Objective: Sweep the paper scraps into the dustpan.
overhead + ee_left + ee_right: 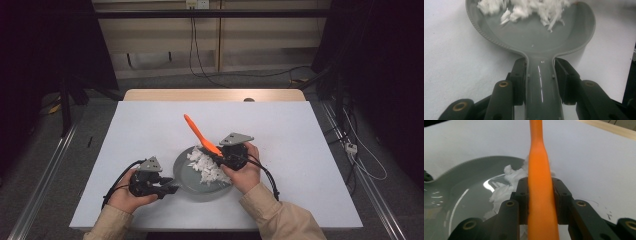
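On the tabletop [150, 125] | left hand-held gripper [167, 188] clamps grey pan [186, 176] handle at 9 o'clock | right hand-held gripper [216, 153] grips orange spatula [200, 134] over white shreds [206, 167]

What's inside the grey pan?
Inside the grey pan lies a heap of white shreds, piled toward its right side. The rest of its floor is bare and shiny. Whatever sits under the heap is covered, and so is the orange tool's lower end.
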`<state>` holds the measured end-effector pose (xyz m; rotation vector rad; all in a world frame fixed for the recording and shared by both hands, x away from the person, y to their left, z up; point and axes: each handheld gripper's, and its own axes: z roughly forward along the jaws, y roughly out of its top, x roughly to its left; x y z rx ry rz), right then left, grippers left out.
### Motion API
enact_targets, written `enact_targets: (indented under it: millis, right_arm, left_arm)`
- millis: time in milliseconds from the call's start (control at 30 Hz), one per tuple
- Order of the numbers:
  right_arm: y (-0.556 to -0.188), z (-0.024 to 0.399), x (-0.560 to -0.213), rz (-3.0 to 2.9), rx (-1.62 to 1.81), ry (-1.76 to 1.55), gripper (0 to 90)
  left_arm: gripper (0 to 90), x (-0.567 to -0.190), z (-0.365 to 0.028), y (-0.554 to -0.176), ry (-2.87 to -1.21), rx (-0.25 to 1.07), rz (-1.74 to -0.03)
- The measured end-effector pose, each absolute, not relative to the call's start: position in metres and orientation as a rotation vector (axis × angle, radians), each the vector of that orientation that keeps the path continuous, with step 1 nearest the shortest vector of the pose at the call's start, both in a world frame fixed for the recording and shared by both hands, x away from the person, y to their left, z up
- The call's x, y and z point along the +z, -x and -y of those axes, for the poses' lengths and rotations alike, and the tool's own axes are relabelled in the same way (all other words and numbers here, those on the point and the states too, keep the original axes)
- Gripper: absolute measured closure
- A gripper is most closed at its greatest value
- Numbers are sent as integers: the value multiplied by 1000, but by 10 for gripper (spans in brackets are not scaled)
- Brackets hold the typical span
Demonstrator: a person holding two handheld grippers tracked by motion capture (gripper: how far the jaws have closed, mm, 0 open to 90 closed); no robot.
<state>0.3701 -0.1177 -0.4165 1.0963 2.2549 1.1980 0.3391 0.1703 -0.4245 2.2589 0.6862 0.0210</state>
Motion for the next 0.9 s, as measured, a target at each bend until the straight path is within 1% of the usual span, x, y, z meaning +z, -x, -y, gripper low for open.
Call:
enact_targets:
  millis: [133, 233, 267, 300, 433, 500, 533, 667, 800, 833, 900]
  right_arm:
    - [-364, 106, -413, -2306, 1280, -1064, 715]
    - [-363, 102, -411, -2304, 1274, -1025, 715]
    - [-364, 103, -410, -2296, 1282, -1032, 715]
    - [-366, 106, -409, -2285, 1303, -1048, 715]
    - [-371, 118, -405, -2248, 1308, -1082, 715]
    - [-374, 122, -403, -2242, 1319, -1107, 715]
    - [-375, 124, -402, -2239, 1322, -1111, 715]
    - [-379, 131, -398, -2212, 1309, -1124, 715]
    - [-386, 137, -402, -2187, 1301, -1162, 715]
    - [-389, 137, -404, -2177, 1282, -1172, 715]
    - [-396, 139, -409, -2159, 1271, -1204, 715]
  left_arm:
    - [626, -425, -170, -339, -2262, 21, -685]
    - [626, -424, -173, -339, -2253, 21, -686]
    - [626, -423, -174, -339, -2256, 38, -698]
    - [626, -423, -176, -340, -2251, 18, -688]
    - [626, -423, -182, -341, -2243, 16, -691]
    - [625, -422, -184, -340, -2249, 37, -703]
    - [625, -422, -186, -341, -2243, 19, -692]
    - [625, -422, -190, -341, -2236, 22, -695]
    - [624, -422, -194, -342, -2239, 36, -710]
    - [623, -422, -194, -342, -2232, 16, -700]
    - [623, -422, -194, -343, -2234, 19, -705]
